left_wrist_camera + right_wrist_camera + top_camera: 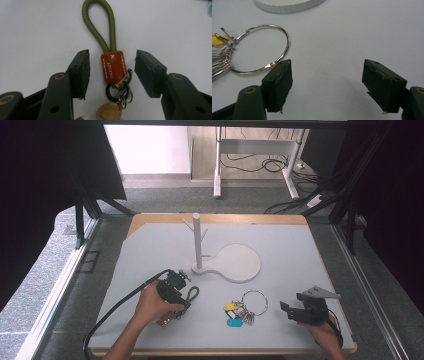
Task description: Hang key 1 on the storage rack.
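The left gripper has its jaws apart, straddling without touching the brown leather tag stamped "HOOKAET" on the green cord keychain lying on the table; the right gripper rests nearby with jaws wide apart beside the key ring.

Behind the white wooden peg stand the desk lies open; in front, a silver key ring with keys and an olive rope keychain obstruct.

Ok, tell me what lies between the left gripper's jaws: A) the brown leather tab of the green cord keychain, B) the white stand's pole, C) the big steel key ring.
A: the leather tab lies between the open left gripper, untouched.
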`<move>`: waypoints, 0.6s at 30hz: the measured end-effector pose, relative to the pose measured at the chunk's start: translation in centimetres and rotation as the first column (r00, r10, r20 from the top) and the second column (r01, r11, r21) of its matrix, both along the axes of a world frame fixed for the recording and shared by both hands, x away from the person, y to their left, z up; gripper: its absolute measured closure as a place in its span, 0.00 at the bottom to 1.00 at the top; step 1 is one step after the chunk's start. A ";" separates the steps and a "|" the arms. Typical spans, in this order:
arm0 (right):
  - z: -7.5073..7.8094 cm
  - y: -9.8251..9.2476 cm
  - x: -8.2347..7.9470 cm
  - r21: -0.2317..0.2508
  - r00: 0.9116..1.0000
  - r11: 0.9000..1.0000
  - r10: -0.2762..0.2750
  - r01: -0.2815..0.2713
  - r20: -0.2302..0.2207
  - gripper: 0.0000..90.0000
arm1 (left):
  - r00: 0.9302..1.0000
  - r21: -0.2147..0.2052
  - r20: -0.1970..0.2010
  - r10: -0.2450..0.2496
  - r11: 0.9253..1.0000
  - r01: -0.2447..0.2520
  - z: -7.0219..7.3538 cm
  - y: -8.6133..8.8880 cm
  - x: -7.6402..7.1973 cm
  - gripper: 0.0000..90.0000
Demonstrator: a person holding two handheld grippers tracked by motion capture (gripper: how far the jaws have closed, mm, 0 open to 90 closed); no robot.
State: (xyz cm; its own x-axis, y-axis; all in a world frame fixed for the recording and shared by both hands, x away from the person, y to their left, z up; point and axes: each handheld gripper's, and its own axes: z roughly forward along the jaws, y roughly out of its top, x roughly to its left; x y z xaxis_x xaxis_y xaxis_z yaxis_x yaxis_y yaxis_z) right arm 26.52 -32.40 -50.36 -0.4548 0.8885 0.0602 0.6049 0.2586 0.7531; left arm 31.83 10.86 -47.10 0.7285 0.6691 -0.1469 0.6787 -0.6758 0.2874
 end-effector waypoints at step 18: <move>0.2 0.0 0.0 -0.009 1.000 1.000 -0.006 0.006 -0.008 0.28 | 0.999 0.076 0.053 -0.010 0.997 0.006 -1.1 -1.0 -0.8 0.69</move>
State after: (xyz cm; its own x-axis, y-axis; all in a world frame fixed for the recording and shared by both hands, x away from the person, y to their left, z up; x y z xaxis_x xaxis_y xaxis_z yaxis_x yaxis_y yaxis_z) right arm 26.49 -32.39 -50.20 -0.4490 0.8918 0.0556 0.6122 0.2617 0.7461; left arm 31.01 9.89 -48.22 0.7391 0.6712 -0.0575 0.6586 -0.7020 0.2709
